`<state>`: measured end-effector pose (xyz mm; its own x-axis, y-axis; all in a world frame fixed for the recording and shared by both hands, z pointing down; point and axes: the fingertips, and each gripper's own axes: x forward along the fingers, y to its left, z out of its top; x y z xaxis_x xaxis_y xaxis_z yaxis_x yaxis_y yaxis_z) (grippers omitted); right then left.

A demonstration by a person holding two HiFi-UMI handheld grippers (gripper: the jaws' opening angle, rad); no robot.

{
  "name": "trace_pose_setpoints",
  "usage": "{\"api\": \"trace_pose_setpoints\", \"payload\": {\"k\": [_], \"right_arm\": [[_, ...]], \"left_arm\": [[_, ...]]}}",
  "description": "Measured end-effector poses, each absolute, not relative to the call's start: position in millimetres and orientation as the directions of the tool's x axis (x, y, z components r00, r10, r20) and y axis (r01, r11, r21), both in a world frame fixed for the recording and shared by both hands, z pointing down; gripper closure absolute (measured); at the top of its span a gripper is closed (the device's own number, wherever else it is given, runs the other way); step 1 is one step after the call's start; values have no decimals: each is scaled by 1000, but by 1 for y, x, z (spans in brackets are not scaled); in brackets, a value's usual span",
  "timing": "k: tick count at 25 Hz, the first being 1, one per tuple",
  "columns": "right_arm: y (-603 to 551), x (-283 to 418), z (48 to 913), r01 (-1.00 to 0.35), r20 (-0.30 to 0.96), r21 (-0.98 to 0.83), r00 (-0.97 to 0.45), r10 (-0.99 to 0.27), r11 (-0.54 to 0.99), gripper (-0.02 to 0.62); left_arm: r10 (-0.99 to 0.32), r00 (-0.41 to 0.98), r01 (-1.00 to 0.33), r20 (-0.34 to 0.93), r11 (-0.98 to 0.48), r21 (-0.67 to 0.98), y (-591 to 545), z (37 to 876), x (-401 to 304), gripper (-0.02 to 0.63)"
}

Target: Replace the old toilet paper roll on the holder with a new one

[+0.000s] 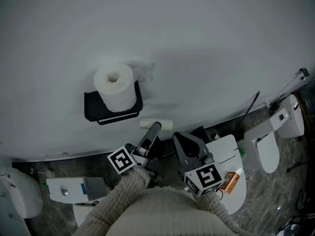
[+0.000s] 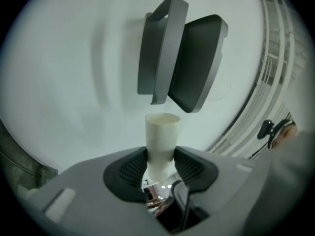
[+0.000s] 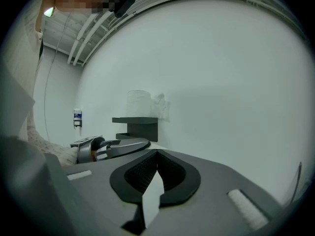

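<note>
- The left gripper point(image 1: 155, 128) is clenched on an empty cardboard tube point(image 1: 165, 124). In the left gripper view the tube point(image 2: 161, 139) stands between the two ribbed pads, with its open end sticking out past them.
- The tube is held just below and to the right of the black holder point(image 1: 93, 110), clear of it. From the left gripper view the holder point(image 2: 197, 63) hangs straight ahead, above the tube's open end.
- A full white roll point(image 1: 116, 87) stands on end on top of the holder, against the wall point(image 1: 221, 43). A crumpled loose tail of paper point(image 1: 142, 71) sits beside it on the right.
- The right gripper point(image 1: 180, 137) is closed with nothing in it. In the right gripper view its pads point(image 3: 147, 171) meet at the tips.
- That gripper is held close beside the left one, on its right and lower than the holder. Its camera sees the roll point(image 3: 139, 103) on the holder point(image 3: 136, 127) from the side.
</note>
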<state>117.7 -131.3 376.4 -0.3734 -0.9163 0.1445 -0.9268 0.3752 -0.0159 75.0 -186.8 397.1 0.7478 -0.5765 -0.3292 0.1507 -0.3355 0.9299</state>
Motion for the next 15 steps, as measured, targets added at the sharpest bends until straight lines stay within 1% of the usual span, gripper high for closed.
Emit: {"api": "trace_pose_setpoints", "payload": {"k": [6, 15], "right_arm": [[-128, 100, 377, -904, 140, -24, -426, -894, 428, 595], [-138, 57, 365, -833, 110, -3, -550, -828, 553, 595]], "left_arm": [[-629, 708, 121, -319, -337, 934, -172, 400, 47, 439], [-738, 589, 74, -329, -357, 931, -160, 400, -13, 439]]}}
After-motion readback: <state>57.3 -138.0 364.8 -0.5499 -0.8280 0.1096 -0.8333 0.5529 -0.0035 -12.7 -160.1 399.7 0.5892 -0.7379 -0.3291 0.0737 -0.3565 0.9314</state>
